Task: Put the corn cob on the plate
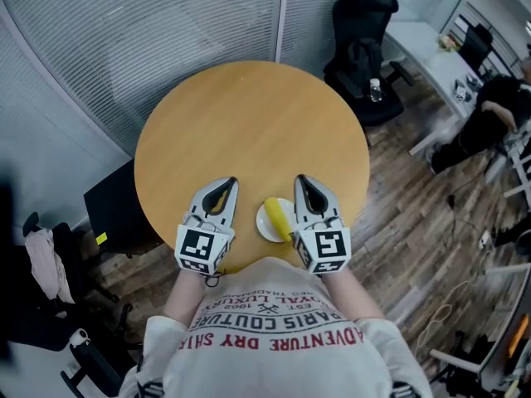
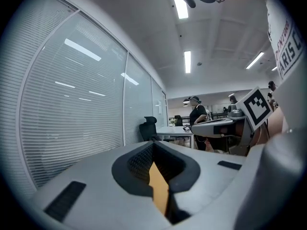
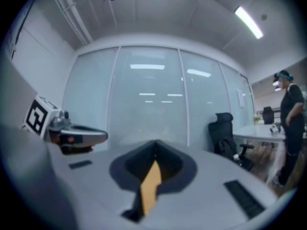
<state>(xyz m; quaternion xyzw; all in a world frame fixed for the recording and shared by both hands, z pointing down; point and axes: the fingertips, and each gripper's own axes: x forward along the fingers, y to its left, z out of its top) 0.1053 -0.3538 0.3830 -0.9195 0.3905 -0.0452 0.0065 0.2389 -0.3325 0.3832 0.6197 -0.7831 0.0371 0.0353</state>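
In the head view a yellow corn cob [image 1: 277, 217] lies on a small white plate [image 1: 265, 224] near the front edge of the round wooden table [image 1: 249, 131]. Both grippers are held up close to the person's chest, pointing level over the table. My left gripper [image 1: 221, 186] is left of the plate, jaws together, nothing held. My right gripper [image 1: 304, 183] hovers above the plate's right side and hides part of it; its jaws are shut and empty. In the left gripper view my left gripper [image 2: 152, 145] shows its tips meeting, as does my right gripper [image 3: 154, 144] in the right gripper view.
Frosted glass walls curve behind the table. A black office chair [image 1: 363, 48] stands at the back right, a white desk [image 1: 431, 56] beyond it. Wooden floor lies to the right. A person [image 3: 289, 123] stands at the far right by desks.
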